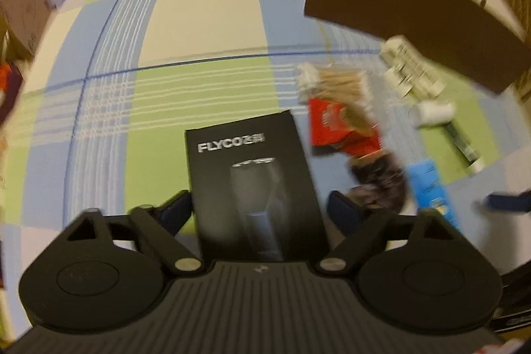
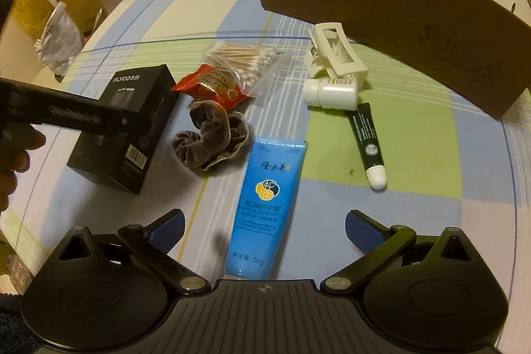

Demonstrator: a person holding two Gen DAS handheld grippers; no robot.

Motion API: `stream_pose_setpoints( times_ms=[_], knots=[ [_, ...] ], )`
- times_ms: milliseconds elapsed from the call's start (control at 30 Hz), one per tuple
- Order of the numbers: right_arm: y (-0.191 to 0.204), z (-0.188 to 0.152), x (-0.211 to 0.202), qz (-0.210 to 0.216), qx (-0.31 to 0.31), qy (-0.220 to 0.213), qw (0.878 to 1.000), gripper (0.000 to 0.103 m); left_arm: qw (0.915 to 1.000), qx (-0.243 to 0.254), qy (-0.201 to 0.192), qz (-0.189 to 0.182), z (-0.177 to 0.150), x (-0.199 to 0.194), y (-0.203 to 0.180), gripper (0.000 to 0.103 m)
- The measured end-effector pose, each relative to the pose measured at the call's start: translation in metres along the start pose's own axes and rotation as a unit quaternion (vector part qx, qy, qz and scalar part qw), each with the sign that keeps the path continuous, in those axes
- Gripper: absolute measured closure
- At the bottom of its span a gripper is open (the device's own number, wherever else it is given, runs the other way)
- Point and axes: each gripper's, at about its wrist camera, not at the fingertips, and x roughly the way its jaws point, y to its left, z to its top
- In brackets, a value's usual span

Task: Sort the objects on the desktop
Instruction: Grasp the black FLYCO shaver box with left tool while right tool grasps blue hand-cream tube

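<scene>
A black FLYCO box (image 1: 252, 184) sits between the fingers of my left gripper (image 1: 260, 204), which is shut on its sides. The box looks sharp while the table behind it is blurred. From the right wrist, the same black box (image 2: 122, 128) shows at the left, under the left gripper's dark body and a person's hand (image 2: 20, 141). My right gripper (image 2: 264, 231) is open low over the table. A blue hand cream tube (image 2: 265, 198) lies flat between its fingers, untouched.
On the checked cloth (image 2: 381, 135) lie a bag of cotton swabs (image 2: 245, 62), a red snack packet (image 2: 212, 88), a brown scrunchie (image 2: 212, 135), a white hair claw (image 2: 335, 55), a white bottle (image 2: 332, 93) and a green tube (image 2: 365, 138). A cardboard box (image 2: 398, 22) stands back right.
</scene>
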Motion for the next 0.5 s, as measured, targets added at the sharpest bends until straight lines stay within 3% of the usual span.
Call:
stream_pose_setpoints(
  times_ms=[167,367,433,500],
  knots=[
    [-0.001,-0.001,-0.001,-0.007,0.008,-0.002,1.0,0.002,0.9995,0.029,-0.01,0.008,-0.011,-0.005,0.015,0.026],
    [0.005,0.002,0.002,-0.01,-0.005,0.004,1.0,0.003,0.9993,0.001,0.002,0.036,-0.029,-0.014,0.051,0.026],
    [0.007,0.003,0.005,-0.015,-0.014,0.009,1.0,0.017,0.9991,-0.008,0.005,0.041,-0.033,-0.017,0.059,0.025],
    [0.01,0.004,0.009,-0.023,-0.02,0.02,0.999,0.024,0.9991,-0.01,0.006,0.042,-0.036,-0.018,0.062,0.025]
  ],
)
